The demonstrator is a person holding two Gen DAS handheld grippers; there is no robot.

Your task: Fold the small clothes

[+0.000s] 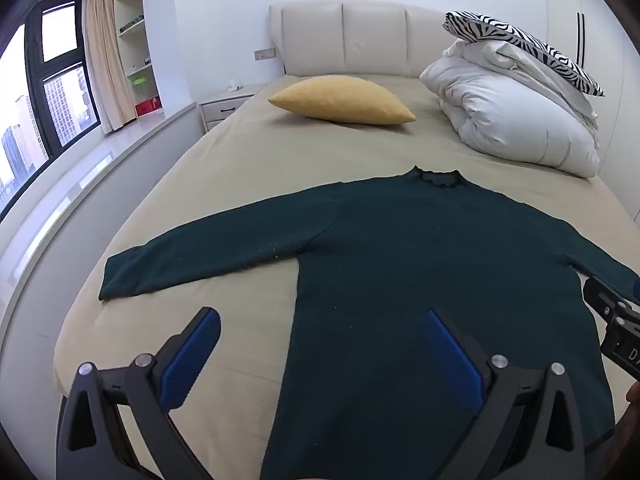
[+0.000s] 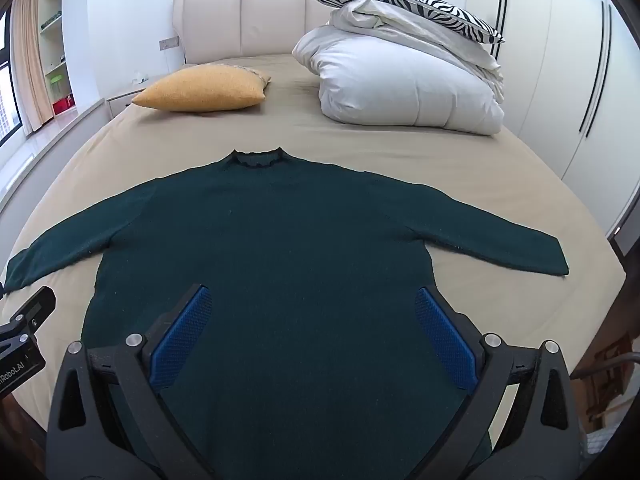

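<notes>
Bedroom with white walls, window [image 1: 48,92] and curtain [image 1: 104,52] at left, shelving [image 1: 134,32] beyond the curtain, wardrobe doors [image 2: 560,80] at right. Bed [image 1: 240,160] under a beige sheet, padded cream headboard [image 1: 344,36] at the far end. Yellow pillow [image 1: 340,100] near the headboard, left of centre; folded white duvet [image 2: 404,84] at the far right corner, zebra-print pillow [image 2: 400,0] on top of it. Nightstand [image 1: 224,106] beside the bed's far left corner.

Dark green sweater [image 2: 280,248] flat on the sheet, collar [image 2: 256,158] toward the headboard, hem toward the cameras, both sleeves stretched out sideways. Left sleeve [image 1: 192,256] ending near the bed's left edge; right sleeve [image 2: 500,240] ending short of the right edge.

Left claw [image 1: 320,344] spread wide, nothing between its blue pads [image 1: 192,360]: left pad above bare sheet, right pad above the sweater's body, left side seam between them. Right claw [image 2: 312,332] likewise spread wide and holding nothing, both pads [image 2: 444,340] above the lower body of the sweater, right pad close to the right side seam. Contact with the cloth not determinable from either view.

Bare sheet between collar and pillows; strips of bare sheet below each sleeve, beside the body. Floor strip [image 1: 72,184] along the window side of the bed.
</notes>
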